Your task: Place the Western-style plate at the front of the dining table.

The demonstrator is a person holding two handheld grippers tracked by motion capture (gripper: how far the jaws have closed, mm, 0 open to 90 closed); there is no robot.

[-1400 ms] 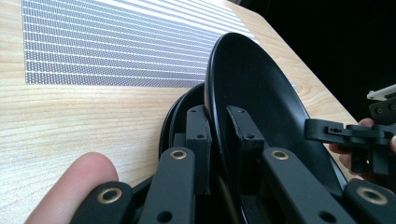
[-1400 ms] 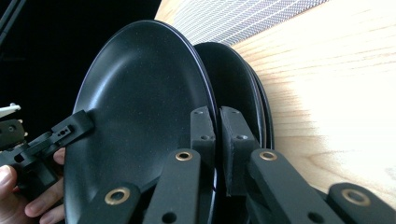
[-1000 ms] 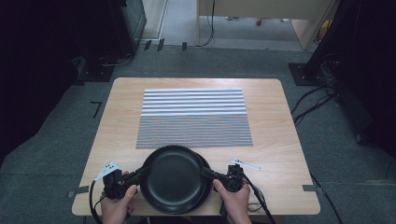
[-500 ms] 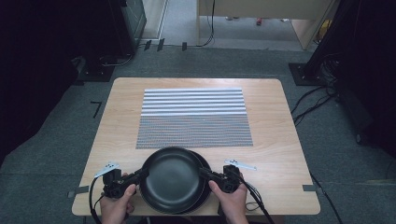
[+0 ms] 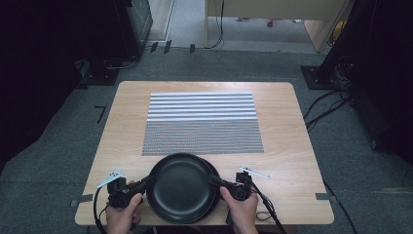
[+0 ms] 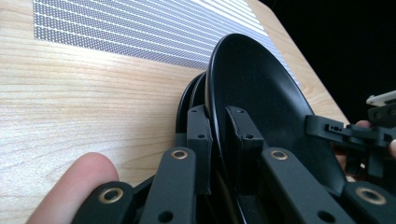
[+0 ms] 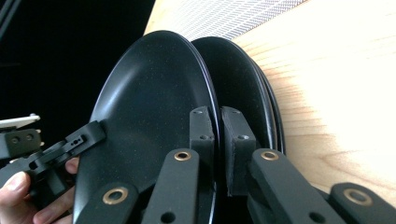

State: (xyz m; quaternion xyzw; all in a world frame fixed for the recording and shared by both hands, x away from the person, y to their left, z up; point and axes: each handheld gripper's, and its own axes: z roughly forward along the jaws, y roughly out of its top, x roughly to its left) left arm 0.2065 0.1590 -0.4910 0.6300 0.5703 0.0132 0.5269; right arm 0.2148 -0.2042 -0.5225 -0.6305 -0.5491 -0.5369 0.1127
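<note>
High view: a black plate sits at the near edge of the wooden worktop, centred between the two hands and on top of further black plates whose rims show at its right side; a striped mat lies beyond it, its near edge just beside the far rim of the plate; the left gripper meets the left rim, the right gripper the right rim, each carried by a hand rising from the bottom of the frame; dark floor and cables surround the worktop.

Left gripper view: the left gripper is clamped narrow on the rim of the top plate, one pad on each face of the rim; the jaws have just been closing, the rim between them; the lower plates lie behind the outer jaw, against the worktop; a fingertip shows at lower left; the mat runs across the top; the right gripper grips the far rim.

Right gripper view: the right gripper is likewise clamped narrow on the rim of the top plate, its jaws having just been closing with the rim between them; the top plate stands tilted clear of the lower plates on this side; the left gripper holds the opposite rim.
</note>
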